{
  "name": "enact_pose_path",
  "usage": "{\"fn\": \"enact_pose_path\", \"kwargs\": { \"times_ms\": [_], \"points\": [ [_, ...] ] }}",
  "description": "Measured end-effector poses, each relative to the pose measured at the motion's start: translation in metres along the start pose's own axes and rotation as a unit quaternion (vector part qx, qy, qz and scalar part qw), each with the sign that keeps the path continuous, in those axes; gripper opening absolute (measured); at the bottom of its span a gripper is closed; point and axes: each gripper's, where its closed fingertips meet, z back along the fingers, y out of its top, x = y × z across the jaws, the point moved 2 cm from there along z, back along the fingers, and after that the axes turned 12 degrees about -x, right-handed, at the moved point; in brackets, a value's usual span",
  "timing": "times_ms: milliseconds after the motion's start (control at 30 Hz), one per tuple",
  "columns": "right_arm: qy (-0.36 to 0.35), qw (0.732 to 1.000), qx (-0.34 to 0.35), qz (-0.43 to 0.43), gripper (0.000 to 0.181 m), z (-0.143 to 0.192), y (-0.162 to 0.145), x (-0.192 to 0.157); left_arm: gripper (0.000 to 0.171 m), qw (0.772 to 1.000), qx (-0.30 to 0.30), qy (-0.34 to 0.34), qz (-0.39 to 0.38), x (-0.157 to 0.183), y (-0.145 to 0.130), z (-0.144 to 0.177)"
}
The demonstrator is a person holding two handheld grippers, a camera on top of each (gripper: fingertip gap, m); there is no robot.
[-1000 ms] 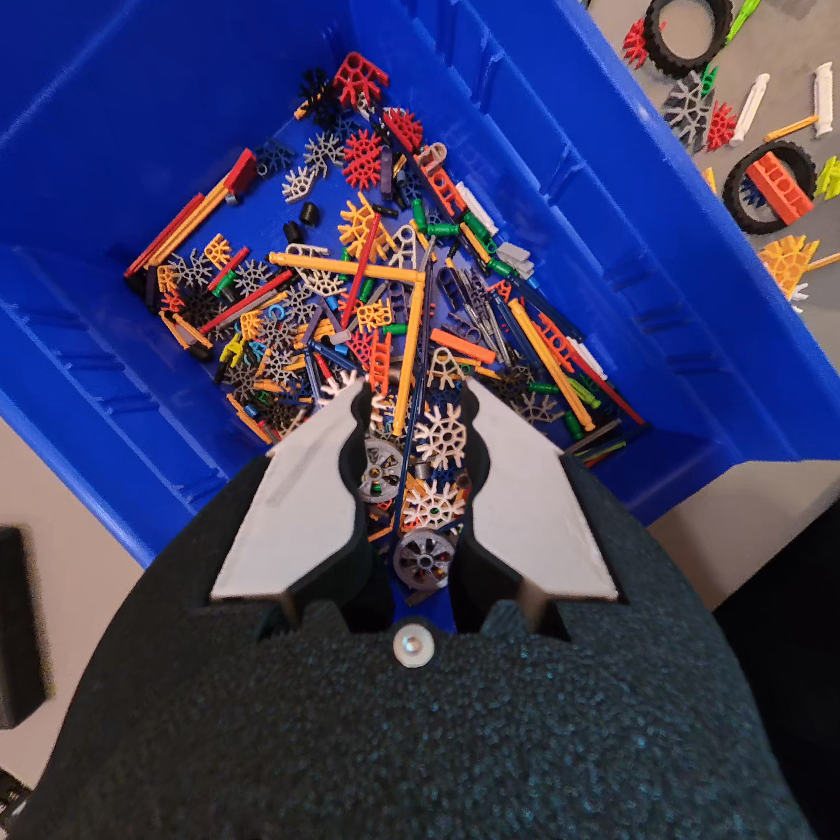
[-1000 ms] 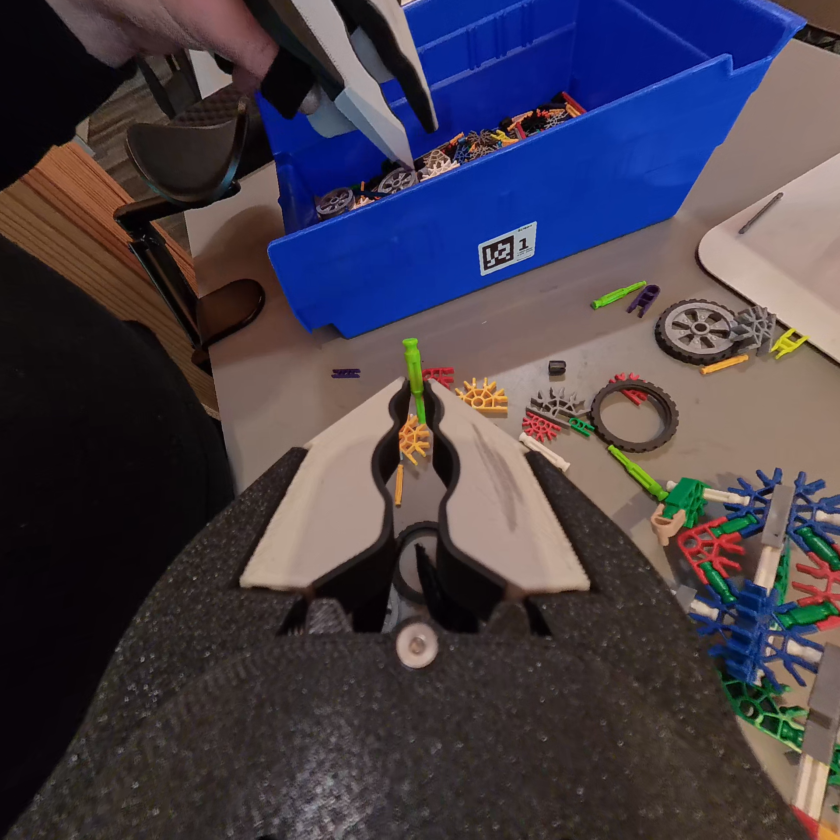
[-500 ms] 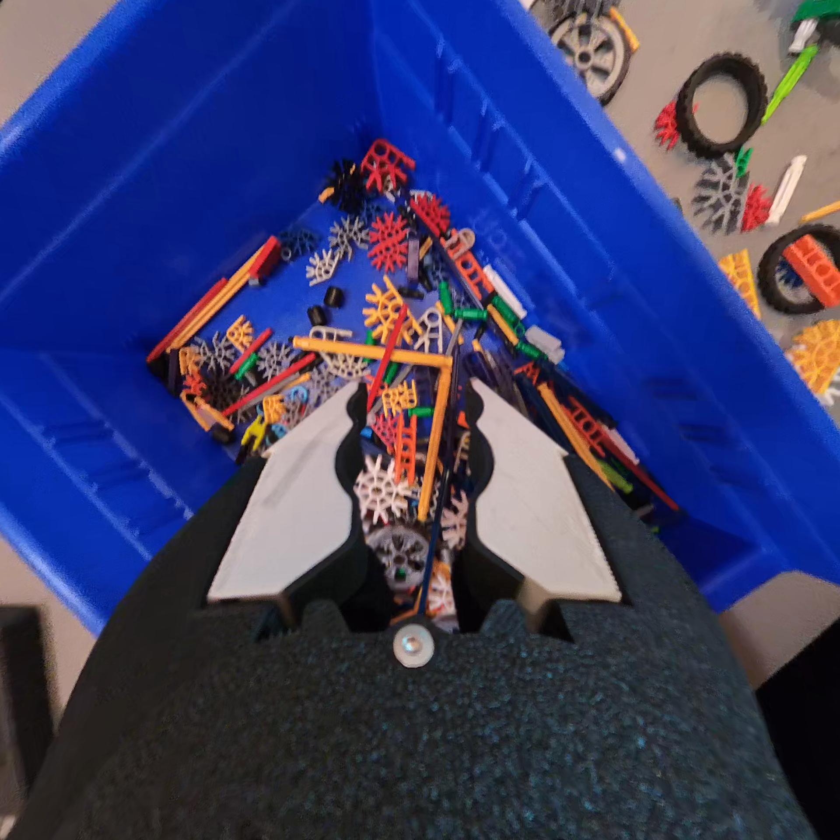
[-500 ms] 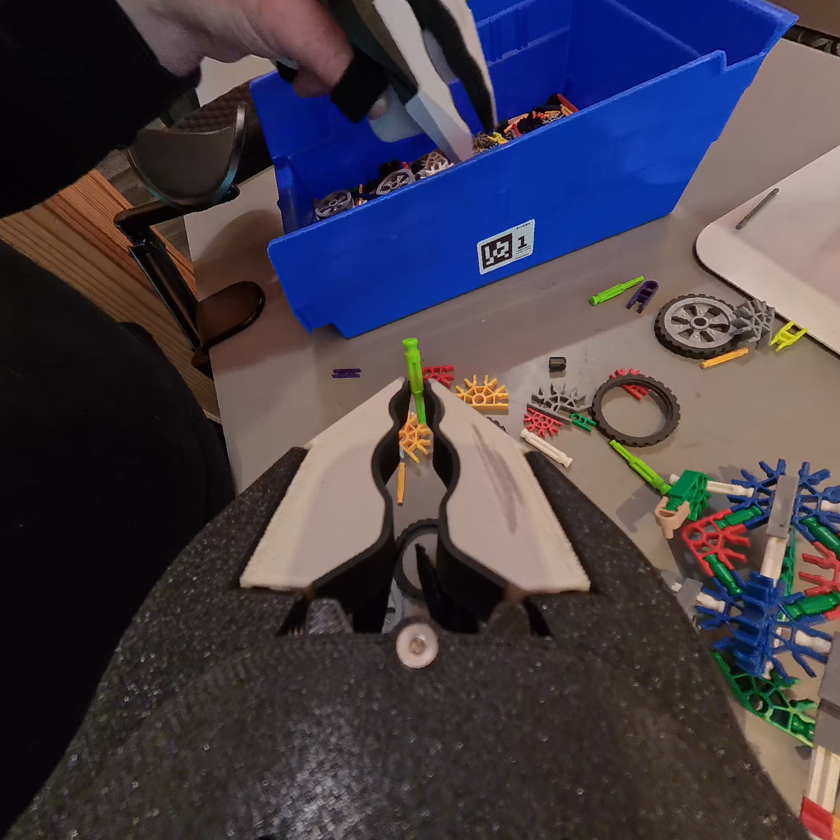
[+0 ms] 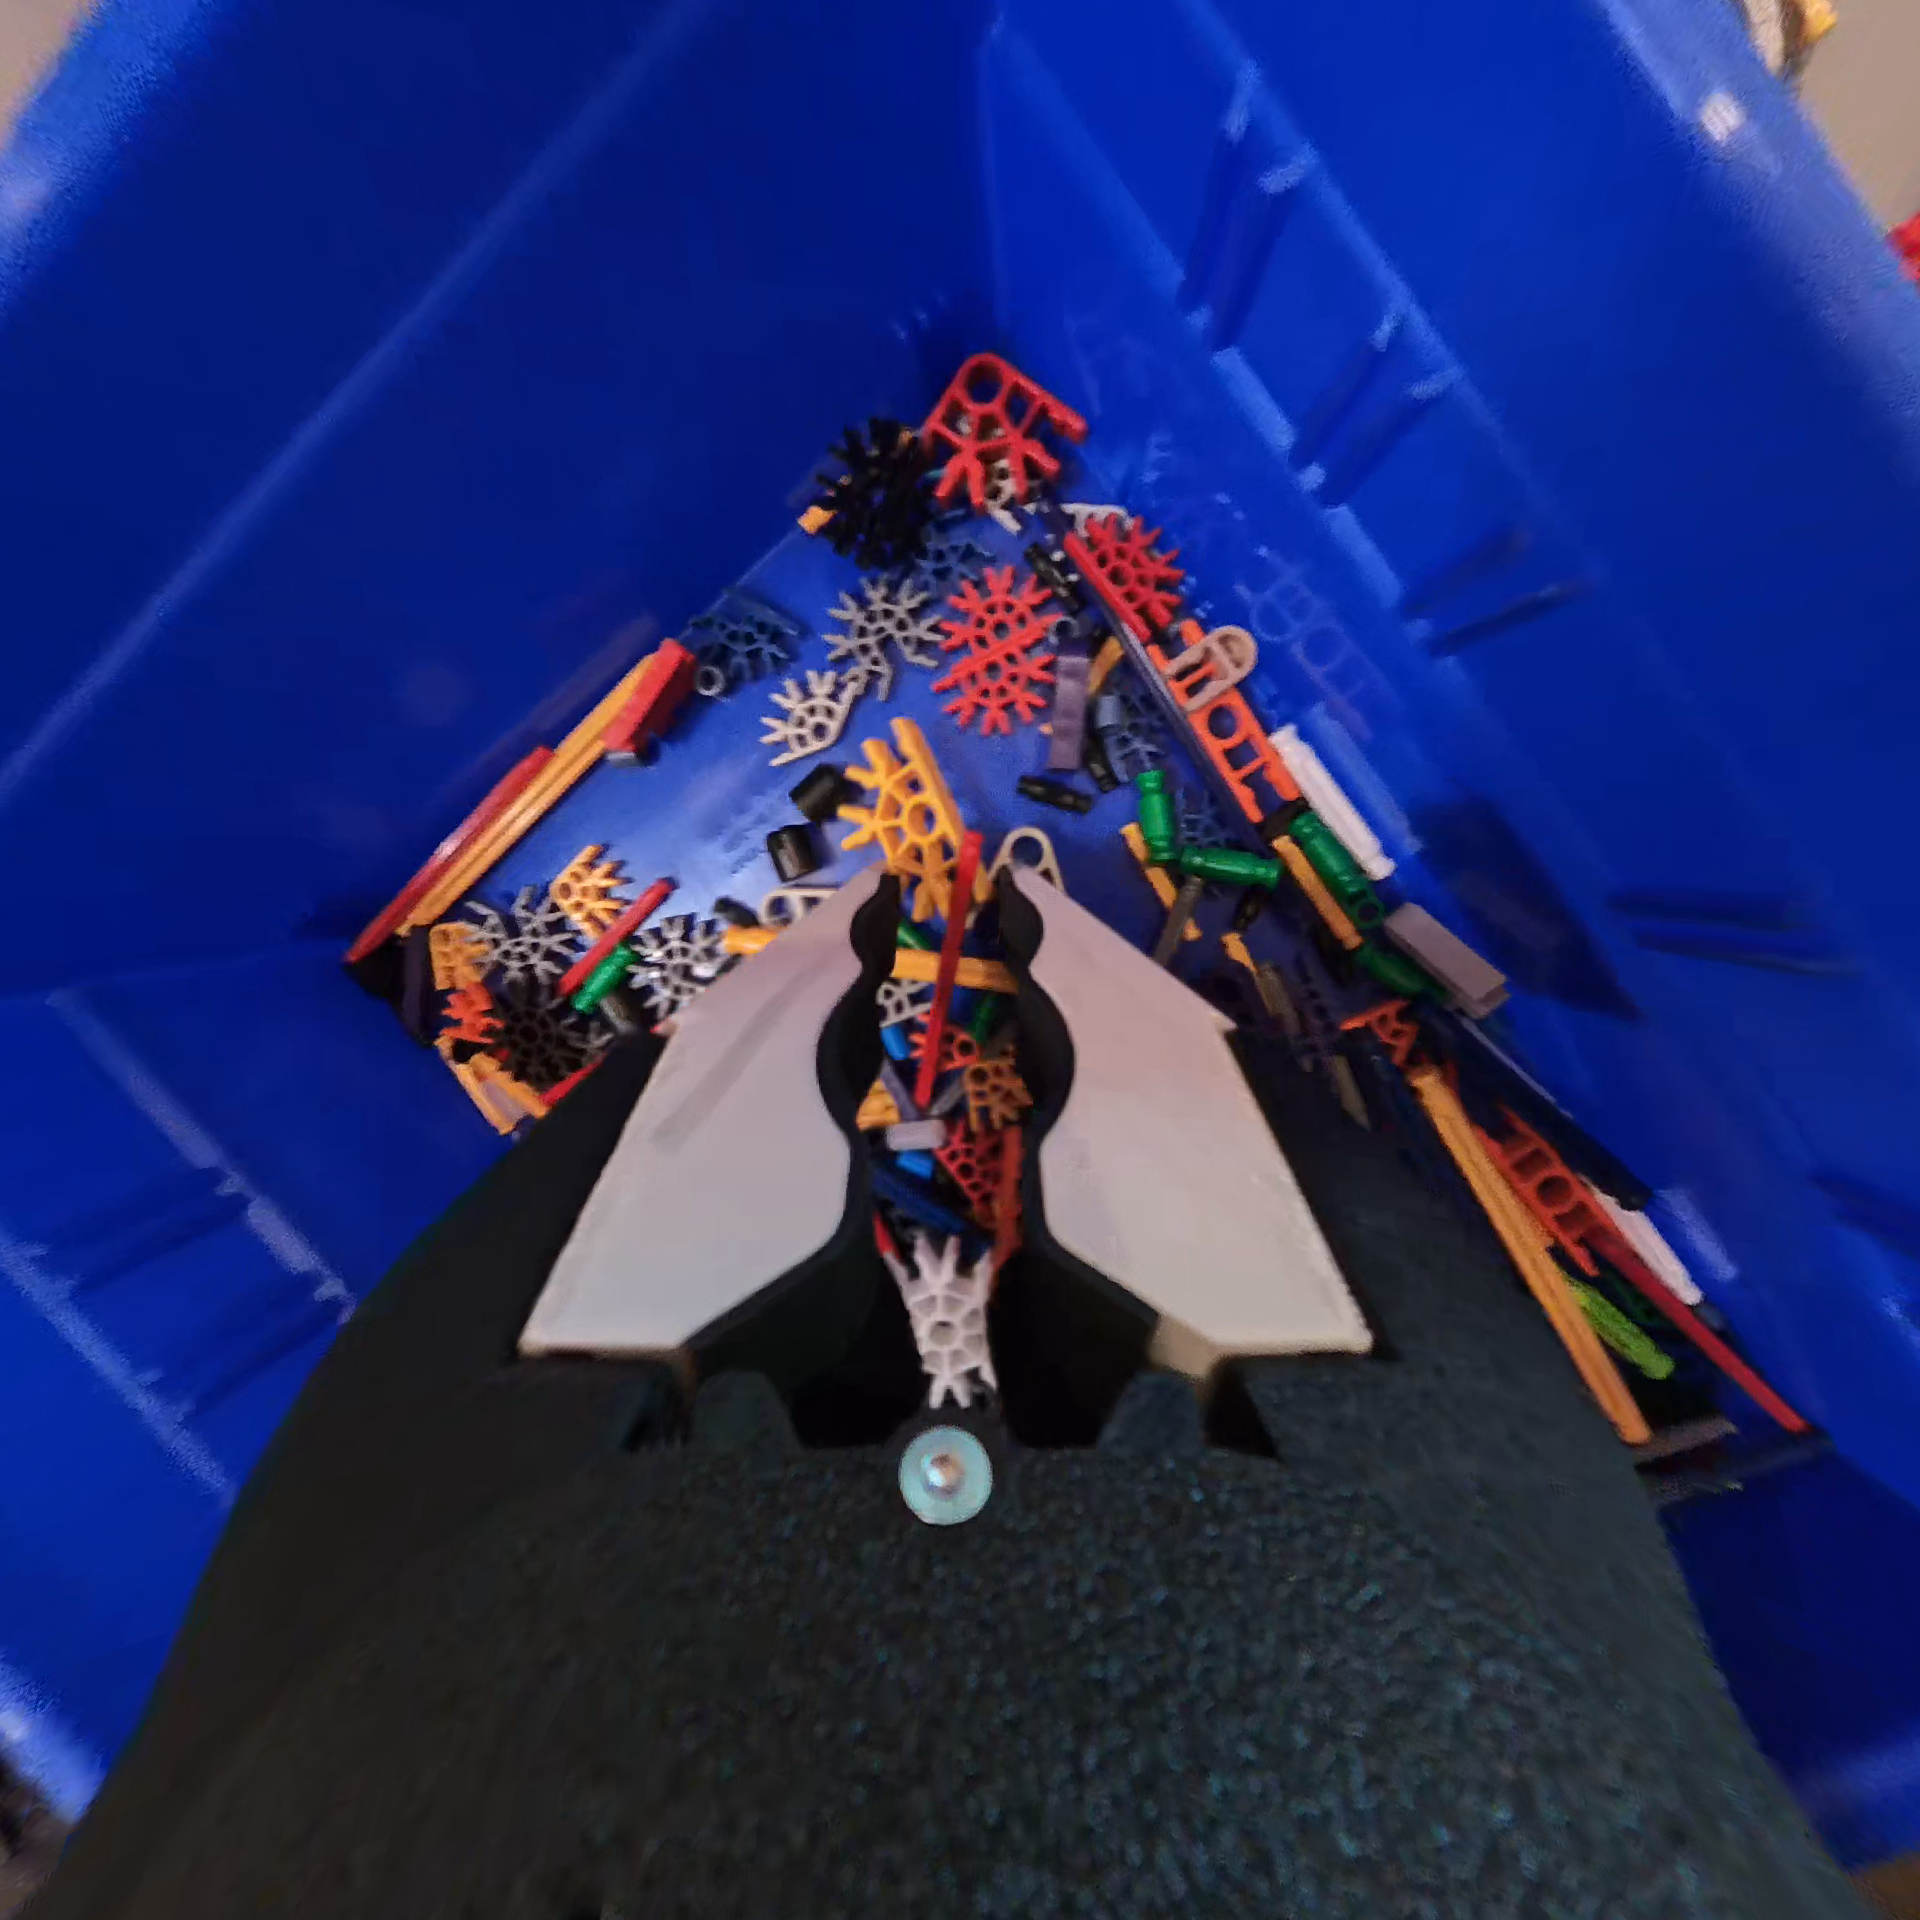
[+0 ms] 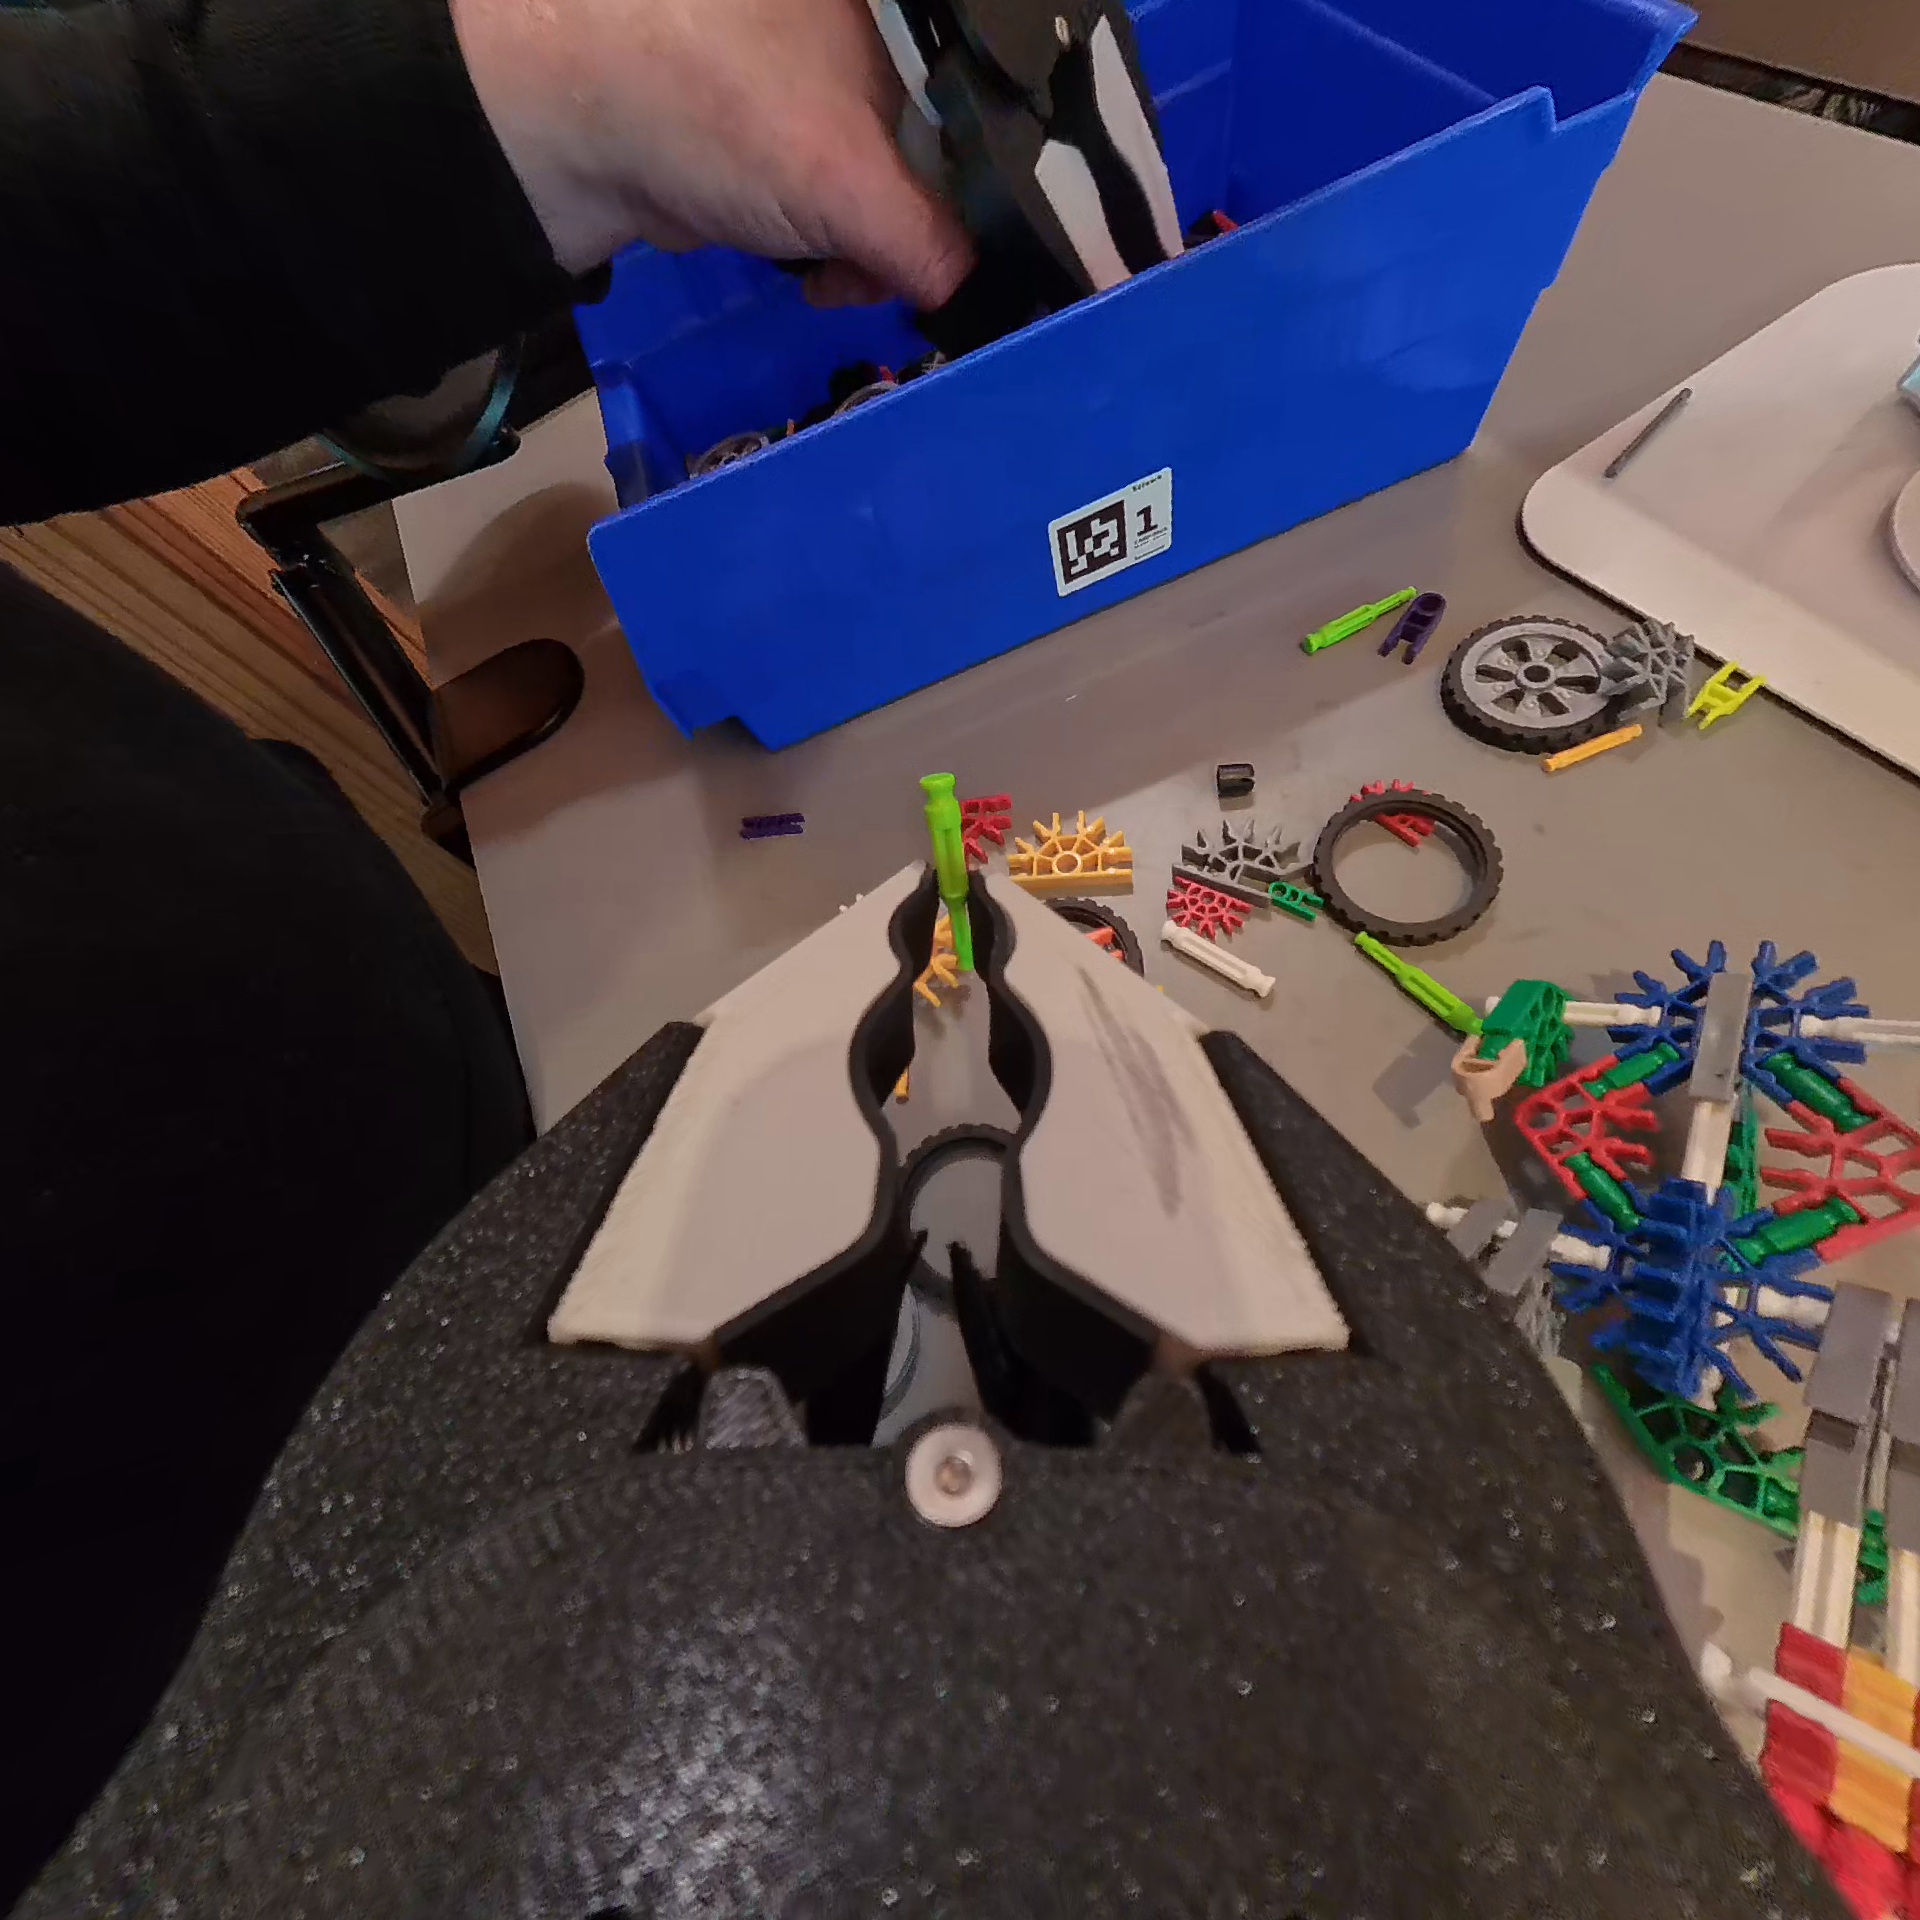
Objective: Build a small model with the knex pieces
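Note:
My left gripper [image 5: 943, 888] is deep inside the blue bin [image 5: 520, 416], low over a heap of loose rods and connectors. Its jaws stand narrowly apart, with a thin red rod [image 5: 948, 977] lying between the tips and a yellow connector [image 5: 909, 821] just beyond them. A white snowflake connector [image 5: 945, 1320] shows deep between the fingers. My right gripper [image 6: 951, 888] is shut on a light green rod [image 6: 943, 831], held upright above the grey table in front of the bin [image 6: 935, 582]. The left gripper [image 6: 1117, 223], held by a hand [image 6: 727, 156], also shows in the right wrist view.
On the table lie a yellow half-round connector [image 6: 1070, 857], a black tyre ring [image 6: 1403, 932], a grey wheel [image 6: 1527, 681] and small loose pieces. A built model of blue, red and green parts [image 6: 1704, 1247] sits at the right. A white board [image 6: 1714, 499] lies far right. About 25 cm separates my left fingertips from my right.
My left gripper has moved forward and down into the bin, and its jaws have narrowed around the red rod. My right gripper has stayed put with the green rod.

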Motion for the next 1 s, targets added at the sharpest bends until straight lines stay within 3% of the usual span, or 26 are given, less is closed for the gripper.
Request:
{"fn": "enact_pose_path", "kwargs": {
  "times_ms": [167,267,367,467,800,1000],
  "points": [
    [0.002,1.0,0.001,0.003,0.005,0.0,0.001,0.0,0.016,0.999,0.021,0.028,0.025,-0.02,0.002,0.016],
    [0.005,1.0,0.002,0.006,0.005,-0.001,0.002,-0.001,0.019,1.0,0.03,-0.006,-0.004,-0.005,0.003,0.023],
    [0.008,1.0,0.002,0.009,0.005,-0.002,0.003,-0.001,0.019,0.999,-0.011,-0.027,-0.035,0.011,-0.006,0.01],
    [0.008,1.0,0.003,0.01,0.005,-0.002,0.004,-0.002,0.019,0.998,-0.007,-0.033,-0.052,0.022,-0.004,0.003],
    [0.0,1.0,0.005,0.0,0.005,0.003,-0.003,-0.001,0.018,0.999,-0.012,-0.021,-0.04,0.013,-0.003,-0.006],
    [-0.005,1.0,0.009,-0.003,0.005,0.005,-0.004,-0.001,0.005,0.999,-0.002,-0.018,-0.041,0.015,-0.003,-0.007]
  ]
}}
